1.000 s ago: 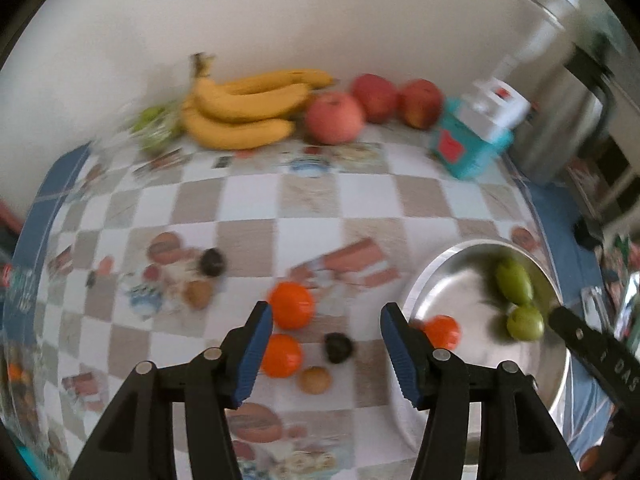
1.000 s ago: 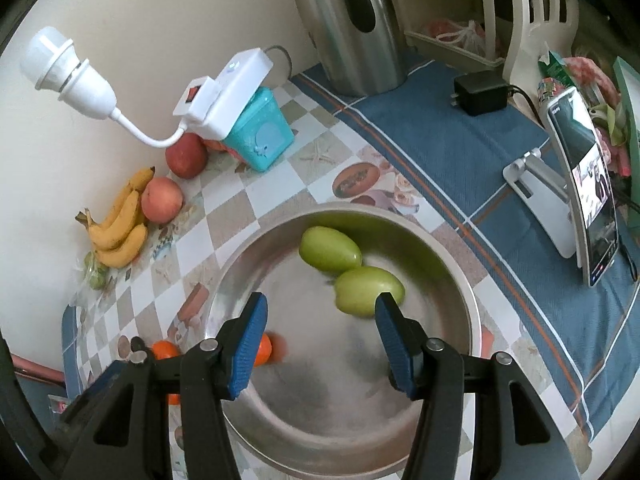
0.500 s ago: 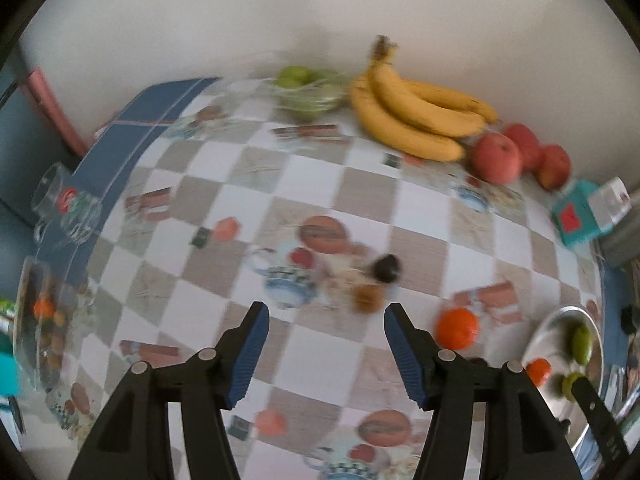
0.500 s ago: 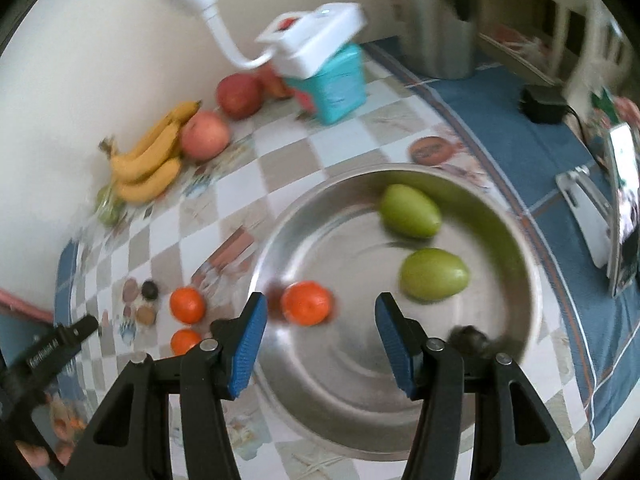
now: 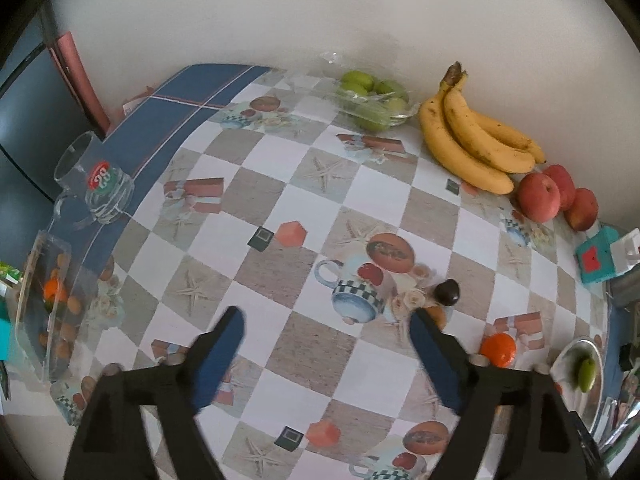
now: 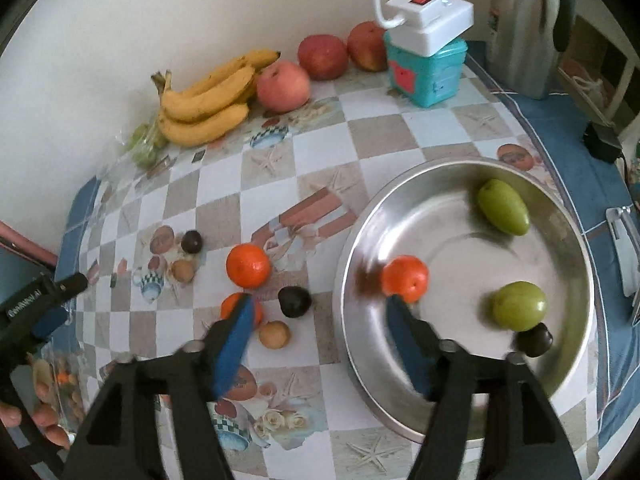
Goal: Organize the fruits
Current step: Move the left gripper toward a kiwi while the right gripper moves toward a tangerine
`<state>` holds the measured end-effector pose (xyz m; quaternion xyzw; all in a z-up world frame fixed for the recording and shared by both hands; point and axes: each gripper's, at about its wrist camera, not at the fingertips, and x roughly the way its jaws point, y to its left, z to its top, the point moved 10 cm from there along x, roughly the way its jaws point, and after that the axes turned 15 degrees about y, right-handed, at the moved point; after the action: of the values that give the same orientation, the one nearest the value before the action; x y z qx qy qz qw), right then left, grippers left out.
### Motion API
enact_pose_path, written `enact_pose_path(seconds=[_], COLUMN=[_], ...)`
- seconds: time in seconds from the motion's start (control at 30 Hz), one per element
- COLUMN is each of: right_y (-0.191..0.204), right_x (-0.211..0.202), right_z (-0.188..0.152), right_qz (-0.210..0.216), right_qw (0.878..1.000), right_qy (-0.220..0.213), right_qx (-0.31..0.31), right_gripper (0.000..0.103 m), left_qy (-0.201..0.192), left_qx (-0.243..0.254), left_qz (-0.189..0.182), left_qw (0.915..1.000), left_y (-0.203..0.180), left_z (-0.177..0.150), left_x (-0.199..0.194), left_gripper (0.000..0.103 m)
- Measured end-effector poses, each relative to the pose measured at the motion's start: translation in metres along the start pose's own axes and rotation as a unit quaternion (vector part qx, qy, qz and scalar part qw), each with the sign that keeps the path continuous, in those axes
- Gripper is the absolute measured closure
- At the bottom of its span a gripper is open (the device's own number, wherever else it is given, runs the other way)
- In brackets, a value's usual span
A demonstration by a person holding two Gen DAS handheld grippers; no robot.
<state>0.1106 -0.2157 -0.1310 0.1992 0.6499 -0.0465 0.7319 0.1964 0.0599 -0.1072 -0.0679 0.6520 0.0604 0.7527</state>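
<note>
My left gripper (image 5: pixel 326 314) hangs over the patterned tablecloth, jaws opening wide with nothing between them. To its right lie a dark fruit (image 5: pixel 447 292), a small brown fruit (image 5: pixel 437 314) and an orange (image 5: pixel 498 350). My right gripper (image 6: pixel 320 302) is over the left rim of the steel bowl (image 6: pixel 440 208), jaws opening and empty. The bowl holds an orange (image 6: pixel 404 284), two green fruits (image 6: pixel 502 206) (image 6: pixel 518 306) and a dark fruit (image 6: pixel 534 340). On the cloth beside it lie two oranges (image 6: pixel 248 266) (image 6: pixel 228 306), a dark fruit (image 6: pixel 295 301) and a brown fruit (image 6: pixel 274 334).
Bananas (image 5: pixel 472 140), red apples (image 5: pixel 540 196) and a bag of green fruit (image 5: pixel 372 100) line the wall. A teal box (image 6: pixel 430 68) and a kettle (image 6: pixel 528 20) stand at the back right. A glass mug (image 5: pixel 96 180) and a plastic fruit box (image 5: pixel 48 312) sit at the left edge.
Both grippers swung left and widened their jaws. The left one went from beside the bowl out over the middle of the cloth. A dark fruit came into view in the bowl.
</note>
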Motion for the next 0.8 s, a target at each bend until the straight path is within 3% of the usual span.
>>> enact_pose_path(seconds=[0.07,0.2,0.33,0.57,0.8], right_y=[0.003,0.006,0.010,0.011,0.010], right_x=[0.004,0.012,0.020,0.025,0.020], right_z=[0.000,-0.001,-0.003,0.001,0.007], right_qz=[-0.005,-0.011,-0.022,-0.034,-0.017], right_qw=[1.000,1.000,0.999,0.999,1.000], right_qy=[0.004,0.011,0.014,0.001,-0.014], right_qx=[-0.005,-0.010,-0.018,-0.029,-0.018], right_gripper=[0.030,0.030,0.015,0.015,0.015], left_qy=[0.002,0.007,0.013,0.015,-0.009], left_qx=[-0.001,0.008,0.021,0.034,0.056], left_qz=[0.012,0.025,0.039,0.037,0.030], left_qw=[0.9999,0.9996,0.9989,0.9986,0.9980], left_y=[0.003,0.004,0.002,-0.007,-0.022], left_z=[0.000,-0.001,-0.003,-0.002,0.004], left_x=[0.004,0.013,0.023,0.029,0.023], left_gripper=[0.000,0.000,0.000,0.000,0.000])
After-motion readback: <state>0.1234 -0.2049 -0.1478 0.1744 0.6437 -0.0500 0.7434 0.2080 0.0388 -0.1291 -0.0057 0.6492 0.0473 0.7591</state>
